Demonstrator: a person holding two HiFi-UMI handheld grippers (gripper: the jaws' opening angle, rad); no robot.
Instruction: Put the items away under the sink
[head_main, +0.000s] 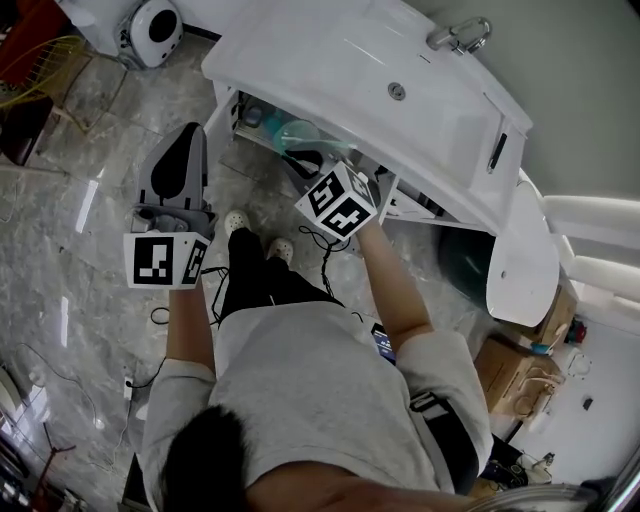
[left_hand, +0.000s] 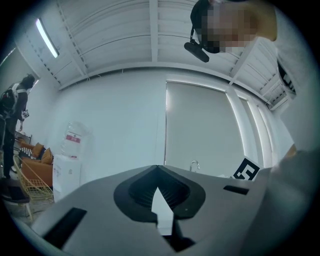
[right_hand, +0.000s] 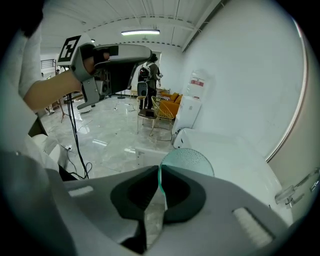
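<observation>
My right gripper (head_main: 312, 165) (right_hand: 160, 176) is shut on the rim of a round, translucent green glass plate (head_main: 299, 134) (right_hand: 188, 160). It holds the plate on edge at the open cabinet (head_main: 258, 118) under the white sink counter (head_main: 380, 90). My left gripper (head_main: 186, 145) (left_hand: 159, 189) is raised to the left of the cabinet, over the floor. Its jaws stand together with nothing between them. It also shows in the right gripper view as the left gripper (right_hand: 116, 54), high on the left.
A chrome faucet (head_main: 460, 35) stands at the back of the counter. Items sit on the cabinet shelf, too dim to name. Cables (head_main: 322, 262) trail on the marble floor by my feet. Cardboard boxes (head_main: 520, 372) stand right; a yellow wire chair (head_main: 40, 60) and a water dispenser (right_hand: 190, 107) lie further off.
</observation>
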